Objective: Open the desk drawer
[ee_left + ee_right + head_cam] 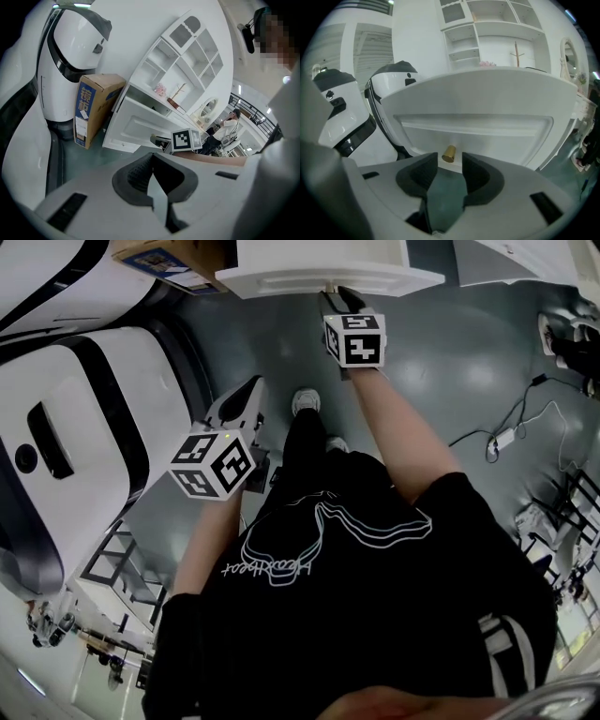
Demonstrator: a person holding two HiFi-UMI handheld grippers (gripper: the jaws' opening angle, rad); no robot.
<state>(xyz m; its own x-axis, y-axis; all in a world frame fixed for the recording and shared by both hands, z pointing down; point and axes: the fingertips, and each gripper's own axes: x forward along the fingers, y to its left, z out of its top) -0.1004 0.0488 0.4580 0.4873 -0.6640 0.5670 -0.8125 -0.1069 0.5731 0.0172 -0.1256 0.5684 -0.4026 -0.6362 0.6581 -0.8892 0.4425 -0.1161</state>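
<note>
The white drawer [473, 101] (panelled front, one small brass knob [449, 153] low at its middle) stands pulled out, front upright.

dark grey floor [450, 352]; cardboard box [91, 110] beside a white-and-black machine [70, 61]; cables [502, 439] trail at right.

A cardboard box [96, 110] stands beside, seemingly, a white machine [70, 61].

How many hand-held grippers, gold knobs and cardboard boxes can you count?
Hand-held grippers: 2 (left hand-held gripper, right hand-held gripper)
Gold knob: 1
Cardboard box: 1
Total: 4
</note>
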